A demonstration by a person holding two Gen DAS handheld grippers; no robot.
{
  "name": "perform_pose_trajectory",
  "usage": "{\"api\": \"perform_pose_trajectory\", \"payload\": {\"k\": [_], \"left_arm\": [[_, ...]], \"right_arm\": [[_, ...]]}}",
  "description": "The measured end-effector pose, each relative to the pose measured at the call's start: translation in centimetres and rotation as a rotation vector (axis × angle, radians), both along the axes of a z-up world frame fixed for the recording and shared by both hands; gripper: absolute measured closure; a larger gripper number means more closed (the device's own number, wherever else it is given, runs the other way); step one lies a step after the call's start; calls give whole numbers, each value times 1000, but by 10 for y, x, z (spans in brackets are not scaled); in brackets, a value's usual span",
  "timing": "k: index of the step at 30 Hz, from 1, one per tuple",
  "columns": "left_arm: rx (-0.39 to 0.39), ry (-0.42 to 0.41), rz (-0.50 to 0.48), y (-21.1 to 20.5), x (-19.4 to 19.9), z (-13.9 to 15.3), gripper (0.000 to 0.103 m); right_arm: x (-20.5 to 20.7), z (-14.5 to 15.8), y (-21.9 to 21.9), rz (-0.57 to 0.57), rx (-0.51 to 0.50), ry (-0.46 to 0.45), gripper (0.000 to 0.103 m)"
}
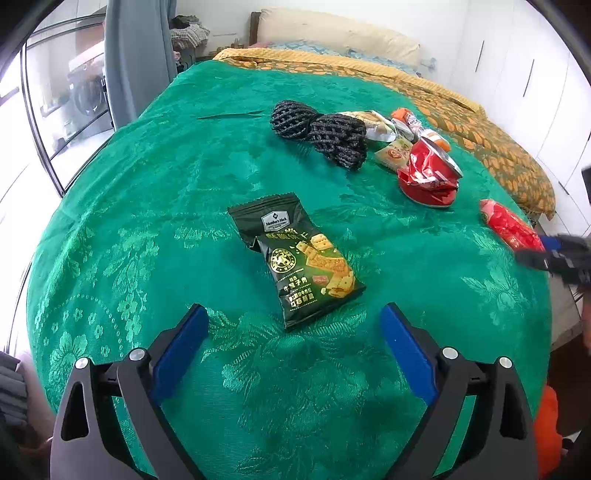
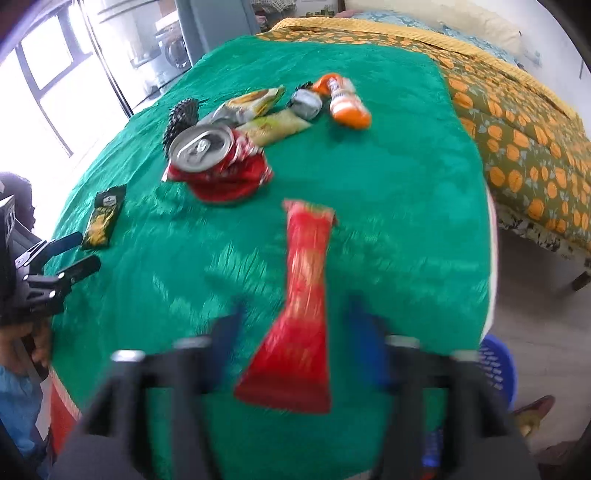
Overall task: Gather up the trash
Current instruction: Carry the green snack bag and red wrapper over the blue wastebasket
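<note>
Lying between spread right fingers (image 2: 225, 343): red wrapper (image 2: 299, 325)

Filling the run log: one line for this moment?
left gripper: open, before dark snack packet | right gripper: open, astride red wrapper

Motion-blurred right gripper (image 2: 295, 325) fingers (image 2: 364, 332)

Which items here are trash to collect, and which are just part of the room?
Trash:
dark green snack packet
crushed red can
red wrapper
orange wrapper
black foam netting

Just there:
green bedspread
pillow
blue basket
</note>
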State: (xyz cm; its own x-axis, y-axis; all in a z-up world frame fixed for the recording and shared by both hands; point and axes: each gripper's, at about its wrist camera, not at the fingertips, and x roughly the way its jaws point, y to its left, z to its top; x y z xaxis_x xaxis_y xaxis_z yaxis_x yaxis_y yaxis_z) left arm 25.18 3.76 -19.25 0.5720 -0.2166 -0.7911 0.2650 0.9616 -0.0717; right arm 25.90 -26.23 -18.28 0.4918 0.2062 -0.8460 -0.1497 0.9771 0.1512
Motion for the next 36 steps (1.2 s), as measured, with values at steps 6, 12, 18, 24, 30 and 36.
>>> {"api": "perform_pose_trajectory", "payload": {"k": [6, 12, 18, 24, 30, 36], "left_arm": [[56, 6, -12, -9, 2, -3, 6], [24, 3, -5, -5, 1, -2, 6], [-61, 6, -7, 6, 0, 2, 6], [-59, 20, -3, -5, 7, 10, 6], [47, 51, 52, -17, 31, 4, 6], [110, 41, 38, -22, 35, 5, 58]], "right_arm": [[-23, -12, -5, -36, 39, -9, 25], [-28, -12, 1, -41, 19, 3, 22], [-19, -10, -8, -50, 70, 39, 20], [4, 11, -12, -16, 61, 25, 21], [35, 13, 13, 66, -41, 100, 41], [43, 6, 14, 58, -77, 124, 87]]}}
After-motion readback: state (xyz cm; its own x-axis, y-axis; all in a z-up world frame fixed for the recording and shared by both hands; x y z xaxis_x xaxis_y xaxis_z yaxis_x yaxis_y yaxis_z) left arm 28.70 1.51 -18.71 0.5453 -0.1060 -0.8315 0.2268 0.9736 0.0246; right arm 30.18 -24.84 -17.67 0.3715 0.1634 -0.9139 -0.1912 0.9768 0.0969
